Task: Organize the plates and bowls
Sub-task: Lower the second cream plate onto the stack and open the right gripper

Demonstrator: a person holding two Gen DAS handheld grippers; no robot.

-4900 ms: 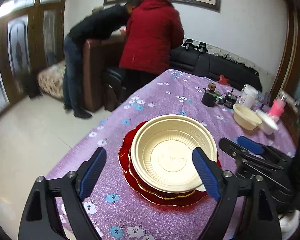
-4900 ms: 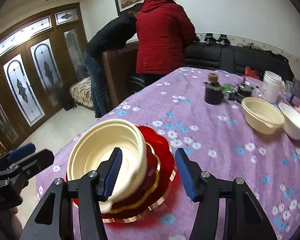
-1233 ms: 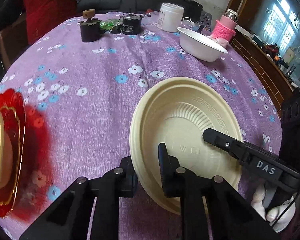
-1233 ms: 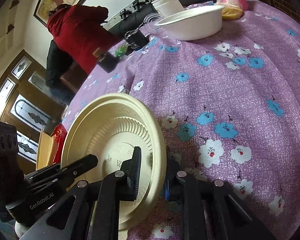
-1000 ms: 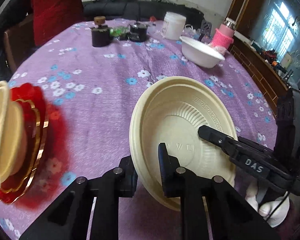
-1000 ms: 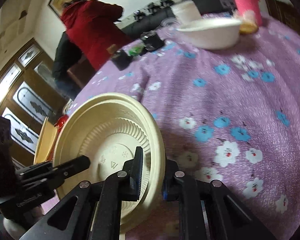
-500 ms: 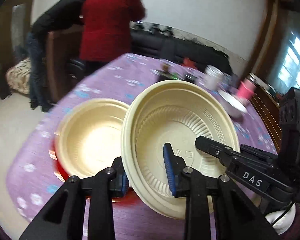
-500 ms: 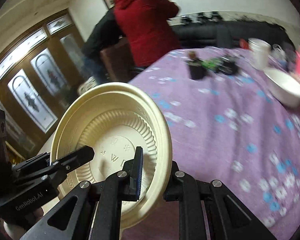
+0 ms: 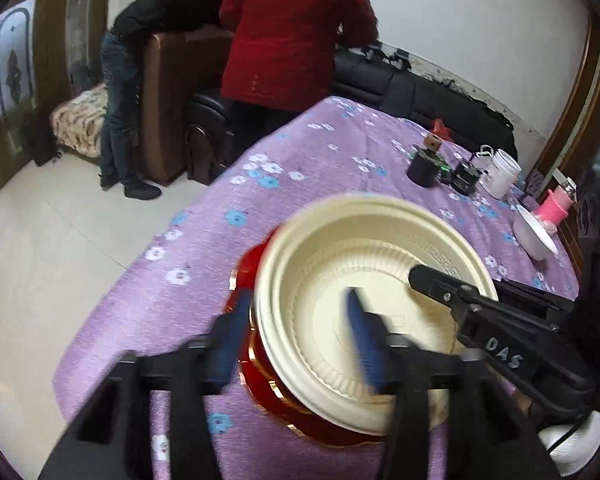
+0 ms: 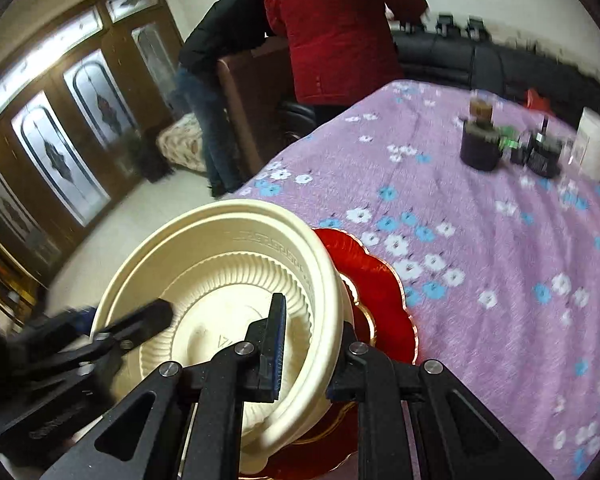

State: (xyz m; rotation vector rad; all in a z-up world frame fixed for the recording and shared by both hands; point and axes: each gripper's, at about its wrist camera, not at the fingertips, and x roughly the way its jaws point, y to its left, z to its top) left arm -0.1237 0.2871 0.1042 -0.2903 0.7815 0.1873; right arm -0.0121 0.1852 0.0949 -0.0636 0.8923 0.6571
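Observation:
A cream bowl (image 9: 364, 280) rests nested in another cream bowl on a stack of red gold-rimmed plates (image 9: 260, 372) near the table's front left edge. My left gripper (image 9: 296, 300) straddles the bowl's left rim. Its jaws are opening, and the blurred blue pads (image 9: 364, 340) stand clear of the rim. In the right wrist view, my right gripper (image 10: 310, 320) is shut on the cream bowl (image 10: 220, 280) at its right rim, one finger inside and one outside. The red plates (image 10: 380, 284) show beneath, and the left gripper (image 10: 120, 328) is at the far rim.
The table has a purple flowered cloth (image 9: 320, 168). A white bowl (image 9: 534, 236), a pink bottle (image 9: 556, 208), a white jar (image 9: 502, 178) and a dark cup (image 9: 422, 170) stand at the far right. Two people (image 9: 292, 32) lean over a sofa beyond the table.
Both grippers have swung the cream bowl left and set it onto the bowl on the red plates. The left jaws have spread off the rim. The right grip is unchanged.

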